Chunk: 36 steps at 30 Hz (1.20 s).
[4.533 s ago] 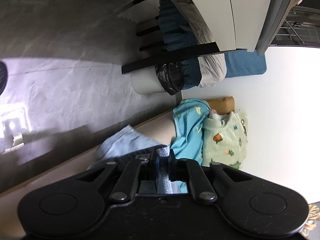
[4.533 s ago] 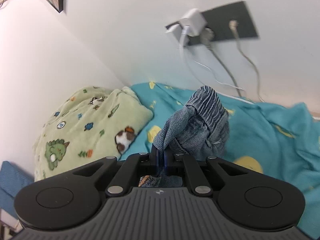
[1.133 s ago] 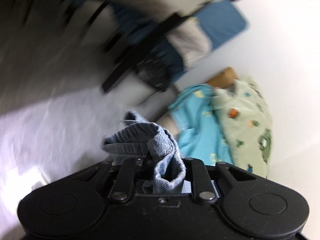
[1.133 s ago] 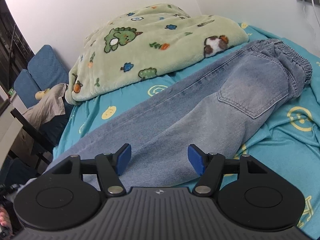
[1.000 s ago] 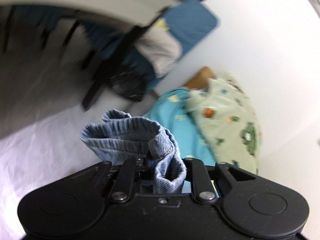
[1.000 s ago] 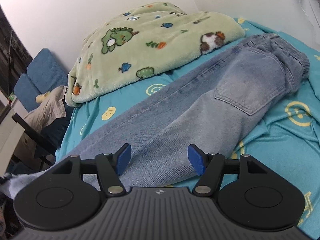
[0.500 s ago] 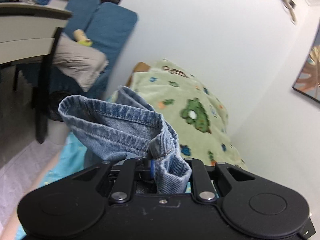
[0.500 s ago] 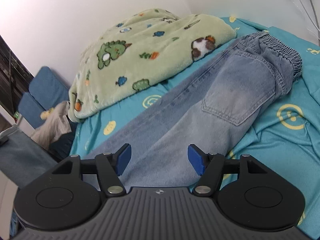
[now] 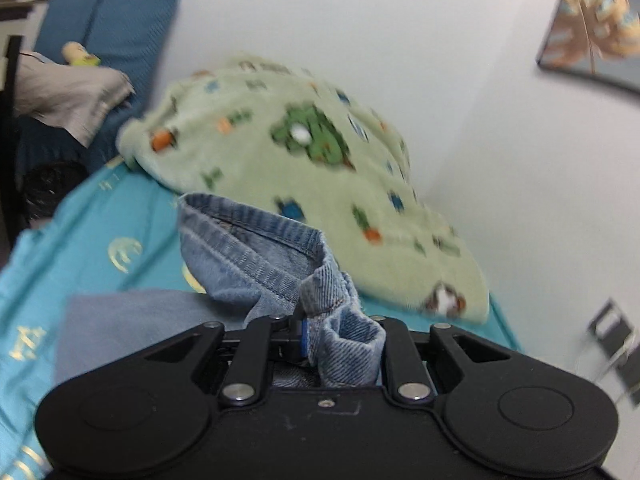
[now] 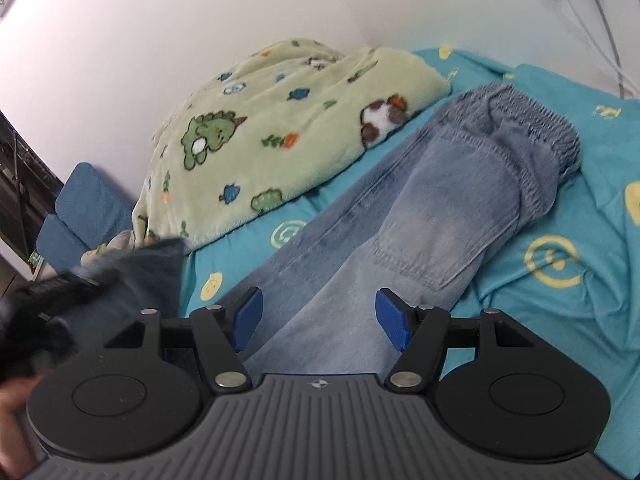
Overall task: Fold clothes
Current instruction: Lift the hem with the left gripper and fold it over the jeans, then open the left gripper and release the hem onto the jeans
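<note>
bed (image 10: 600, 168) w/ teal smiley-print sheet fills both views, white wall behind

green dinosaur-print fleece blanket (image 10: 260, 128) bunched along the wall side of the bed, same blanket blurred in left wrist view (image 9: 304, 168)

blue jeans (image 10: 420, 216) laid lengthwise on the sheet just beside the blanket, elastic waistband at the far end near the wall, back pocket facing up, legs running toward the camera and under the right tongs

blue cushions (image 9: 116, 20) past the foot of the bed in left wrist view, grey cloth draped in front of them; framed leaf picture (image 9: 596, 28) on the wall upper right; cables hang down the wall in the top right corner of right wrist view

left tongs (image 9: 306, 336) pressed together, pinching the hem of a jeans leg (image 9: 256, 256); cuff stands up in a loose fold above the fingers, held over the sheet in front of the blanket

right tongs (image 10: 320, 320) spread, blue pads either side of the jeans leg; can't tell whether they touch the denim, nothing gripped

dark blurred shape at left edge of right wrist view, can't make it out
</note>
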### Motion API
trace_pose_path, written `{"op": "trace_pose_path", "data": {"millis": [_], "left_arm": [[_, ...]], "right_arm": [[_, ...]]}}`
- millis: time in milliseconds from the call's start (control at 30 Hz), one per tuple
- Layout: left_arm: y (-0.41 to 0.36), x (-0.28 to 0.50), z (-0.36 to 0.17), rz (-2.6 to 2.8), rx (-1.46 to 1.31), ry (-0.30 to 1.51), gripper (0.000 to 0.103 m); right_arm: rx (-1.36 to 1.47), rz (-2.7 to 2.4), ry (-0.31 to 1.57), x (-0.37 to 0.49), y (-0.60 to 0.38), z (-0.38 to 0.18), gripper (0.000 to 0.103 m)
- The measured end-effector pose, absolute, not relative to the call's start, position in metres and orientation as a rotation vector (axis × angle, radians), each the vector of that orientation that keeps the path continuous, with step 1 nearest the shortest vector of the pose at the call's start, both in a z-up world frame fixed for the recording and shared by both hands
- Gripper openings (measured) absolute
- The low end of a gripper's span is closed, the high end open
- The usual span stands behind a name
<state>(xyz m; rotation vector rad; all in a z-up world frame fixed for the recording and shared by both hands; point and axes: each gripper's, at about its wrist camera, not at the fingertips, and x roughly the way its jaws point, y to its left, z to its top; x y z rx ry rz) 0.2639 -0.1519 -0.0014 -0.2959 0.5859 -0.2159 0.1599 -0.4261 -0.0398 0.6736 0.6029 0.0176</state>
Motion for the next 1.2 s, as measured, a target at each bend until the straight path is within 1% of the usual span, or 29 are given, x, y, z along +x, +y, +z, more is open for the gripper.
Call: {"op": "trace_pose_path", "data": {"millis": [200, 333, 400, 433, 467, 600, 633, 767, 833, 1033, 1200], "left_arm": [[-0.198, 0.264, -0.056, -0.252, -0.18, 0.692, 0.015], [-0.21, 0.261, -0.083, -0.252, -0.108, 0.734, 0.016], [-0.21, 0.259, -0.087, -0.262, -0.09, 0.739, 0.018], [-0.209, 0.258, -0.088, -0.267, -0.081, 0.741, 0.021], [-0.209, 0.256, -0.087, -0.274, -0.074, 0.742, 0.024], [-0.206, 0.246, -0.081, -0.306, -0.043, 0.74, 0.045], [-0.205, 0.242, -0.079, -0.314, -0.039, 0.739, 0.048], [-0.191, 0.223, -0.068, -0.339, -0.042, 0.735, 0.051], [-0.183, 0.213, -0.061, -0.344, -0.042, 0.727, 0.06], [-0.146, 0.185, -0.043, -0.317, -0.036, 0.714, 0.062], [-0.114, 0.174, -0.043, -0.257, -0.006, 0.718, 0.063]], "right_arm": [[0.722, -0.009, 0.611, 0.164, -0.439, -0.05, 0.066], [0.745, -0.01, 0.634, 0.169, -0.442, -0.059, 0.066], [0.747, -0.011, 0.637, 0.171, -0.443, -0.061, 0.066], [0.744, -0.012, 0.64, 0.172, -0.443, -0.062, 0.066], [0.744, -0.014, 0.643, 0.173, -0.443, -0.063, 0.066], [0.764, -0.015, 0.645, 0.173, -0.445, -0.066, 0.066], [0.76, -0.015, 0.641, 0.173, -0.444, -0.066, 0.066], [0.742, 0.011, 0.631, 0.172, -0.44, -0.063, 0.066], [0.723, 0.029, 0.629, 0.173, -0.435, -0.063, 0.067], [0.699, 0.127, 0.636, 0.179, -0.411, -0.069, 0.069], [0.702, 0.205, 0.627, 0.184, -0.391, -0.076, 0.069]]}}
